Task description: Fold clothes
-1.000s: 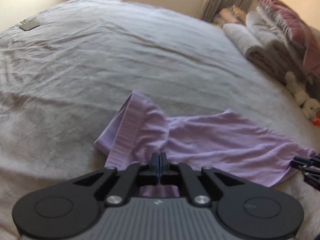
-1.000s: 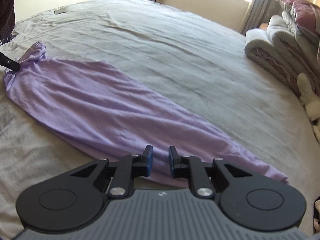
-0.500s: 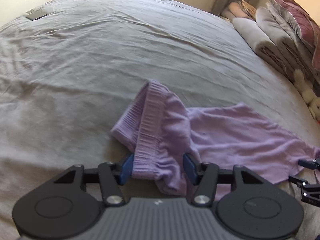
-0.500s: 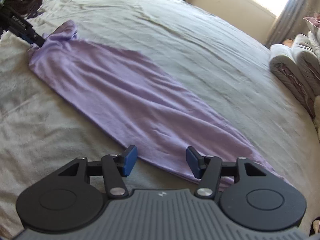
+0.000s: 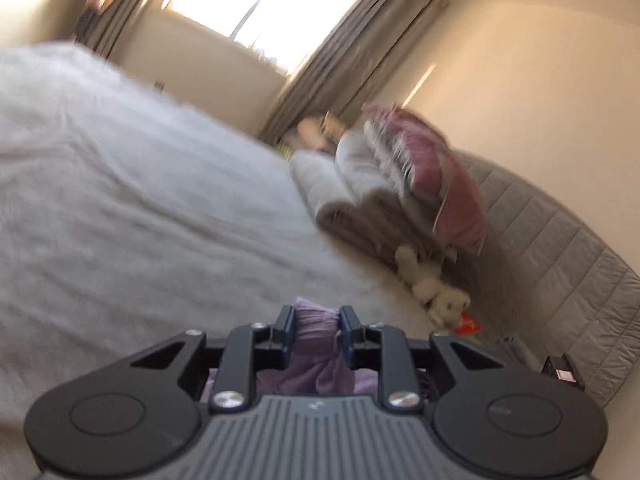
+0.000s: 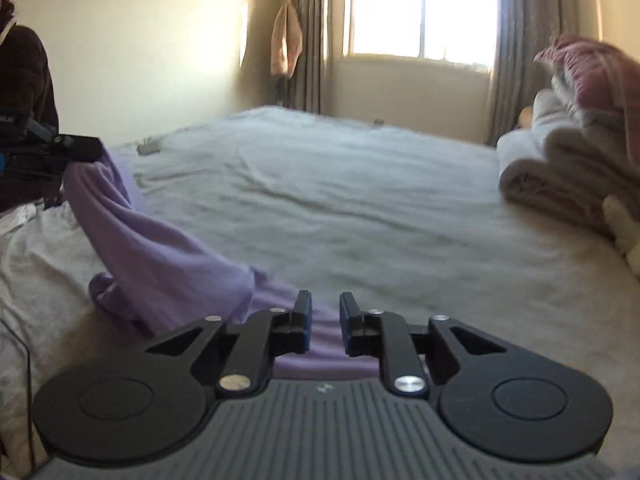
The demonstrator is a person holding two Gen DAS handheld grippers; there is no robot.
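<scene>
A lilac garment [image 6: 160,256] lies stretched across the grey bed [image 6: 360,208]. My left gripper [image 5: 316,330] is shut on its bunched waistband end [image 5: 316,324] and holds it lifted off the bed; it also shows at the left of the right wrist view [image 6: 76,150], with the cloth hanging from it. My right gripper [image 6: 324,320] is low over the garment's other end, its fingers a narrow gap apart with lilac cloth [image 6: 324,332] between them.
Rolled blankets and a dark pink pillow [image 5: 420,176] are stacked at the bed's right side, with a white soft toy [image 5: 436,292] below them. A padded headboard [image 5: 560,248] runs along the right. A window with curtains [image 6: 420,12] is beyond the bed.
My left gripper closed on the waistband end and lifted it, tilting up towards the room. My right gripper narrowed from wide open and dropped low onto the other end.
</scene>
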